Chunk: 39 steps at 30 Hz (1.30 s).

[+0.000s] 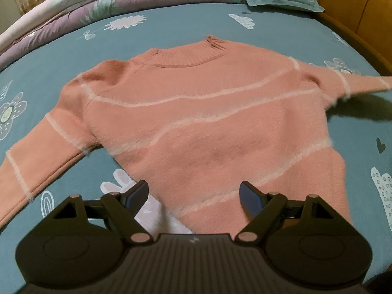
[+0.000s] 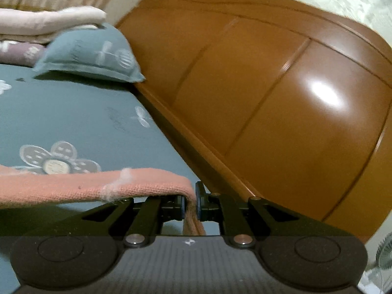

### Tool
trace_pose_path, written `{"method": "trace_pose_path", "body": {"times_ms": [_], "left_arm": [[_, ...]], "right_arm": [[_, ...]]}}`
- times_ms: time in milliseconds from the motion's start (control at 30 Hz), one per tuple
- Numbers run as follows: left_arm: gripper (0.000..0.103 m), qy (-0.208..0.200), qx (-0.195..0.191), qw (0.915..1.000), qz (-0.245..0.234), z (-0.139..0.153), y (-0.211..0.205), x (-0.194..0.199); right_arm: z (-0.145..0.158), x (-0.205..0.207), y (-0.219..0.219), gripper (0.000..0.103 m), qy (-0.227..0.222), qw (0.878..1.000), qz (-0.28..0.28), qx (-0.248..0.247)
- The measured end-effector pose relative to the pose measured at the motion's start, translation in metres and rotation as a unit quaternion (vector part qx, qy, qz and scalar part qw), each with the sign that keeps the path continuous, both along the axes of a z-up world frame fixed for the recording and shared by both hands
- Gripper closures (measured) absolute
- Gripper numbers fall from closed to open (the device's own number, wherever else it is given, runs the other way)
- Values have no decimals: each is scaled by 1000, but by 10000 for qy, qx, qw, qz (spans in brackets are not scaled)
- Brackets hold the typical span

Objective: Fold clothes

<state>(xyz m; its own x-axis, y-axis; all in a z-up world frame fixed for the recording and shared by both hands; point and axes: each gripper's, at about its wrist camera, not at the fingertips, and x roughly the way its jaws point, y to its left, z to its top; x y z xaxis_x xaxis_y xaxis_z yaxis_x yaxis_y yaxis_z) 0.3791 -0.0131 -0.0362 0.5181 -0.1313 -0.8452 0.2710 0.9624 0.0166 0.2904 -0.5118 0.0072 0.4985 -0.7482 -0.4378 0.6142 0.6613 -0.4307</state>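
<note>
While the fuzzy salmon-pink knit sweater with thin pale wavy stripes [image 1: 208,122] lies spread flat, neckline away from the camera, on the teal bedsheet printed with white flowers [image 1: 171,24], the left wrist view shows the left gripper [image 1: 194,196] hovering over the hem with its jaws wide and nothing between them, so the body isn't pinned by anything. That's my worry: the sweater's far sleeve [image 1: 355,83] looks lifted off the sheet, with a dark shadow under it, and a hard tug could drag the whole garment sideways and wrinkle the flat layout. Over in the right wrist view, the right gripper [image 2: 189,205] has its jaws nearly closed on the sleeve cuff [image 2: 188,191], with only a thin edge of knit between the pads. That looks like a shallow bite to me, and fluffy knit is slippery, so it could slide out mid-fold. The glossy orange-brown wooden headboard [image 2: 281,98] also sits close on that side, so a wide swing might clip it. The 1 teal pillow [image 2: 98,56] is well clear.
</note>
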Motion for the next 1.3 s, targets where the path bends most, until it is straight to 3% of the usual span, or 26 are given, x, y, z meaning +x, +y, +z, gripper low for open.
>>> {"method": "trace_pose_path", "body": {"times_ms": [100, 200, 267, 367, 467, 567, 700, 733, 867, 1033, 1133, 1200, 1300], "left_arm": [[21, -1, -2, 10000, 12, 0, 1, 1], [21, -2, -4, 10000, 24, 0, 3, 1], [21, -2, -6, 10000, 32, 0, 3, 2], [21, -3, -8, 10000, 44, 0, 5, 3], [21, -14, -12, 10000, 46, 1, 5, 4], [21, -32, -13, 10000, -17, 2, 2, 4], [21, -14, -6, 9999, -110, 1, -1, 2], [21, 1, -5, 9999, -119, 1, -2, 1], [21, 41, 39, 10000, -77, -1, -1, 0], [21, 70, 91, 9999, -13, -2, 1, 1], [21, 59, 87, 9999, -16, -3, 2, 0], [21, 67, 88, 9999, 15, -3, 3, 1], [21, 79, 99, 9999, 64, -4, 4, 3]], "right_arm": [[-30, -1, -11, 80, 537, 9970, 61, 555], [-59, -15, -8, 78, 1064, 9918, -67, 704], [-73, -28, -6, 71, 1340, 9877, -213, 773], [-77, -52, -7, 61, 1403, 9850, -589, 811], [-66, -71, -14, 60, 1069, 9839, -988, 1041], [-49, -86, -19, 57, 140, 9794, -909, 1801], [-44, -90, -27, 47, -926, 9452, -531, 3084], [-50, -83, -30, 47, -1010, 9357, -433, 3353], [-68, -60, -38, 44, -1042, 9204, -149, 3766], [-61, -40, -58, 42, -976, 9346, -109, 3417], [-51, -42, -82, 42, -1252, 9437, -811, 2951], [-39, -56, -93, 42, -1540, 9419, -1245, 2711], [-24, -71, -90, 41, -1717, 9467, -1515, 2267]]}}
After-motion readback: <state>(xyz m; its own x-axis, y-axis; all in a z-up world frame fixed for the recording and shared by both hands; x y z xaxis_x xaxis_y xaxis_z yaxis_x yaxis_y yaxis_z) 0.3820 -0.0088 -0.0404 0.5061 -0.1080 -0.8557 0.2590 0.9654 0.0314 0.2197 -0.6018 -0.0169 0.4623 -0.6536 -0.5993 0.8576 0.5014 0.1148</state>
